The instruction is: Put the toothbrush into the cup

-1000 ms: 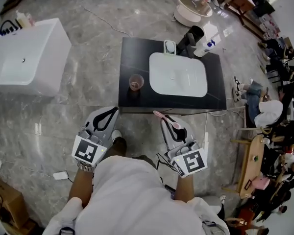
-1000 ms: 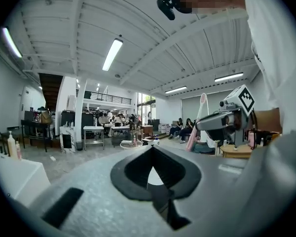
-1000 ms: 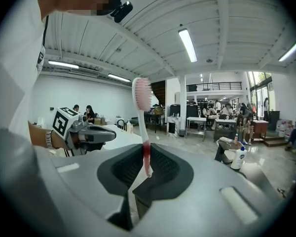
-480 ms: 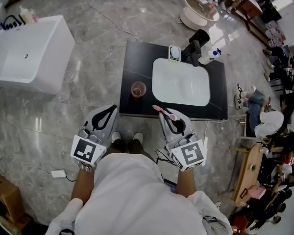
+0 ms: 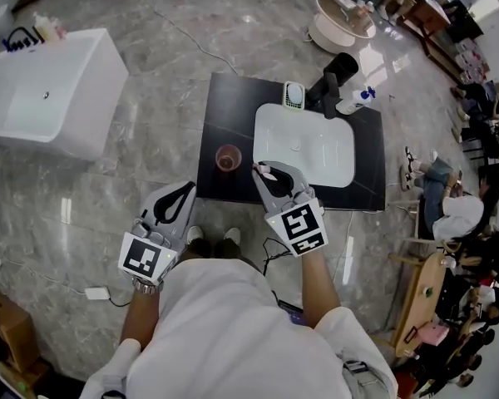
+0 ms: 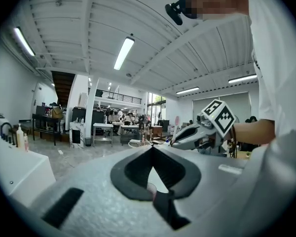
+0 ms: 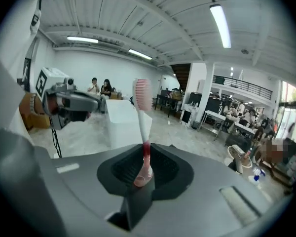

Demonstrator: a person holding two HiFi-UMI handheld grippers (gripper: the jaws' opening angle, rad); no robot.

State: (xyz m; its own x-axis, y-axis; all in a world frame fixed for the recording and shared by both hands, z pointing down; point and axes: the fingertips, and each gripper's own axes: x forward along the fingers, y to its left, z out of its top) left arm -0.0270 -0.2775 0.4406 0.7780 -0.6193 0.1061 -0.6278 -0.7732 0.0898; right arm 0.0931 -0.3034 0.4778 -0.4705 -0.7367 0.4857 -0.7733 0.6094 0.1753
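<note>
1. At the near edge of the black counter [image 5: 220, 106], the right gripper [image 5: 270, 175] hangs over the counter top, just right of the cup [image 5: 228, 158] and apart from it.
2. Right gripper view: the right gripper [image 7: 143, 168] has its jaws clenched on the lower end of the toothbrush [image 7: 144, 127]. The handle rises upright from the jaws, red low down and white above, with the pink bristle head on top.
3. Head view: the toothbrush [image 5: 261, 171] sticks out past the jaw tips towards the far left. Its head is near the cup rim but outside the cup.
4. The cup stands upright on the counter, left of the white basin [image 5: 316, 160]. Its inside cannot be made out.
5. The left gripper [image 5: 187, 191] is held nearer the person, left of the right one and short of the counter edge.
6. Left gripper view: the left gripper [image 6: 152, 149] has its jaw tips pressed together, with nothing gripped between them.
7. A black faucet [image 5: 330, 81] stands at the far side of the basin, and a white bathtub [image 5: 50, 90] is well apart at far left.
</note>
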